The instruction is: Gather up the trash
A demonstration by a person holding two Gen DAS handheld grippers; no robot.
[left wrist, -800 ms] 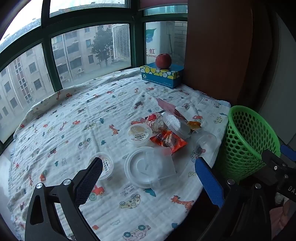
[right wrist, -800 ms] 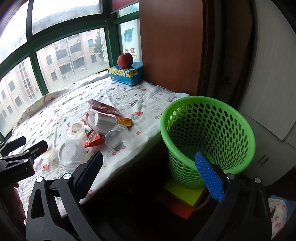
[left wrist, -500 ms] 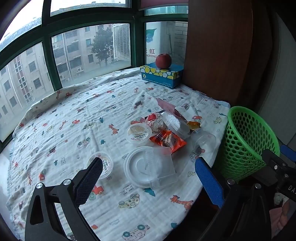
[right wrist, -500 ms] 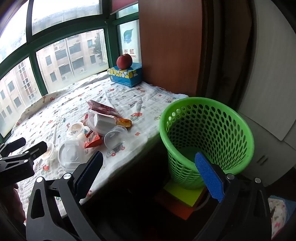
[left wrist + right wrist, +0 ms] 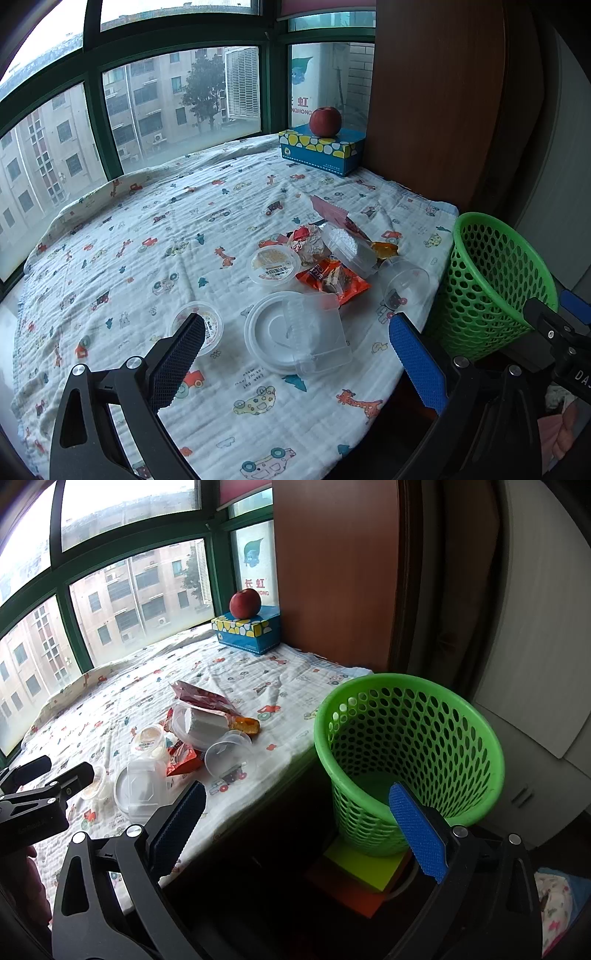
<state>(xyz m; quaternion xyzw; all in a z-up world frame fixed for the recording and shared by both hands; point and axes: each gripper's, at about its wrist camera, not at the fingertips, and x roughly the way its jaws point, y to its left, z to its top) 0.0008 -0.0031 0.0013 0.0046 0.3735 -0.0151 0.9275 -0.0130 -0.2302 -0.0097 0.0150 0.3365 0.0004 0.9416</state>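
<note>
Trash lies in a heap on the patterned cloth: a clear lidded box on a white round lid, an orange snack wrapper, two small pudding cups, a clear cup on its side, a white plastic tub and a pink-red wrapper. The green mesh basket stands off the table's right edge and looks empty. My left gripper is open and empty above the near side of the heap. My right gripper is open and empty in front of the basket.
A blue tissue box with a red apple on it stands at the far right by the window. A wooden panel rises behind the basket. Yellow and orange pads lie under the basket.
Both grippers have shifted slightly; the views are almost the same. Nothing was picked up or moved on the table.
</note>
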